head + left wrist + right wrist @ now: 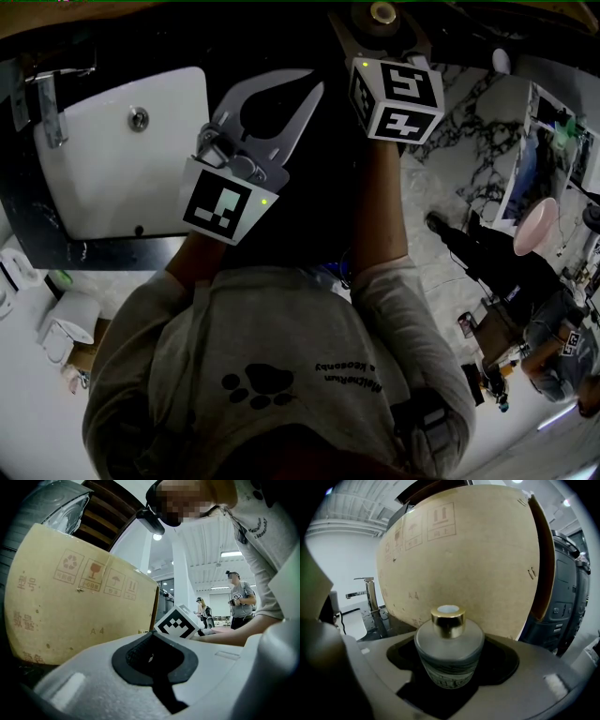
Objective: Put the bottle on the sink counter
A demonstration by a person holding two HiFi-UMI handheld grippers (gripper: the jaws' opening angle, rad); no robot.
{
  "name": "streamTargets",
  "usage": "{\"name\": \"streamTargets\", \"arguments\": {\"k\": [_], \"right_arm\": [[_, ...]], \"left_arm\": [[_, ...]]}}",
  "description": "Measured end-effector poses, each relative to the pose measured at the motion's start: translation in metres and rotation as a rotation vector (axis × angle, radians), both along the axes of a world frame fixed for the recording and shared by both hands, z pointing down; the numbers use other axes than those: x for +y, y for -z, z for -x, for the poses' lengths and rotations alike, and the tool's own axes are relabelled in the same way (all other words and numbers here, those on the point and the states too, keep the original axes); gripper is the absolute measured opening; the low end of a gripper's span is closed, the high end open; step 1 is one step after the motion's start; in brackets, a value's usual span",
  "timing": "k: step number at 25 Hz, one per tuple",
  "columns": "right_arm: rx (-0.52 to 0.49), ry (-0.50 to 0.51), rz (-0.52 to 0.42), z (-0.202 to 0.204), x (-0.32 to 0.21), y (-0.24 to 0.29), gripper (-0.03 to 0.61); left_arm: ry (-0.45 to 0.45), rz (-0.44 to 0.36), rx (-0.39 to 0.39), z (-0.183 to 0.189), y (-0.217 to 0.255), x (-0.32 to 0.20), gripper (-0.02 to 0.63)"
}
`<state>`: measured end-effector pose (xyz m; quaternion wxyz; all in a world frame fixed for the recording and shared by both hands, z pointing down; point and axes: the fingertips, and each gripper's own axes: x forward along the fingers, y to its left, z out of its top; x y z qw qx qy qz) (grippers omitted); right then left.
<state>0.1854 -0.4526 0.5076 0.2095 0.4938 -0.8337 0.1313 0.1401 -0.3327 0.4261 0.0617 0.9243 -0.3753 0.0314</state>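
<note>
A frosted glass bottle (449,644) with a gold collar and a printed label stands upright between the grey fingers (525,667) of my right gripper (380,21), which is shut on it. In the head view only the bottle's gold top (382,12) shows, at the upper edge, past the marker cube. The bottle hangs in front of a cardboard box (464,559), to the right of the sink's chrome tap (370,592) and the wet black counter (389,620). My left gripper (279,79) is shut on nothing and points at the same box (70,597), beside the white basin (122,159).
The black counter (37,234) frames the basin, with the tap (47,108) at its left. A marble surface (469,141) with clutter and a pink bowl (536,225) lies to the right. A dark machine (567,602) stands right of the box. People stand far behind (241,602).
</note>
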Motion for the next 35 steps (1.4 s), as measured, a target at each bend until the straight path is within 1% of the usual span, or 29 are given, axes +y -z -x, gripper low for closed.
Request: {"name": "streamTargets", "arguments": {"k": [3, 11, 13, 14, 17, 21, 23, 25, 26, 29, 30, 31, 35], "right_arm": [[0.012, 0.004, 0.010, 0.000, 0.001, -0.002, 0.337], [0.025, 0.001, 0.043, 0.001, 0.003, -0.005, 0.345], [0.039, -0.011, 0.062, 0.001, 0.007, -0.006, 0.385], [0.043, -0.017, 0.068, 0.001, 0.011, -0.006, 0.388], [0.059, -0.050, 0.076, -0.004, 0.024, -0.004, 0.395], [0.064, -0.119, 0.088, -0.016, 0.047, 0.006, 0.396], [0.066, -0.143, 0.102, -0.020, 0.064, 0.011, 0.394], [0.075, -0.171, 0.097, -0.022, 0.082, 0.019, 0.392], [0.080, -0.188, 0.079, -0.024, 0.090, 0.025, 0.373], [0.096, -0.239, -0.008, -0.028, 0.114, 0.049, 0.253], [0.101, -0.253, -0.033, -0.028, 0.122, 0.057, 0.224], [0.103, -0.266, -0.054, -0.028, 0.131, 0.065, 0.202], [0.117, -0.308, -0.117, -0.024, 0.164, 0.091, 0.068]], "left_arm": [[0.007, -0.001, 0.012, 0.002, 0.003, 0.000, 0.000], [0.004, -0.017, 0.013, 0.009, 0.013, 0.006, 0.000], [0.003, -0.019, 0.020, 0.011, 0.017, 0.008, 0.000], [0.002, -0.018, 0.025, 0.013, 0.019, 0.010, 0.000], [0.000, -0.013, 0.038, 0.020, 0.024, 0.017, 0.000], [-0.005, -0.023, 0.051, 0.029, 0.035, 0.027, 0.000], [-0.012, -0.031, 0.038, 0.033, 0.039, 0.034, 0.000], [-0.016, -0.029, 0.020, 0.039, 0.040, 0.043, 0.000], [-0.018, -0.026, 0.018, 0.041, 0.041, 0.048, 0.000], [-0.032, -0.027, 0.021, 0.050, 0.047, 0.062, 0.000], [-0.038, -0.031, 0.019, 0.053, 0.050, 0.068, 0.000], [-0.045, -0.036, 0.017, 0.055, 0.053, 0.073, 0.000], [-0.061, -0.051, 0.025, 0.065, 0.069, 0.091, 0.001]]}}
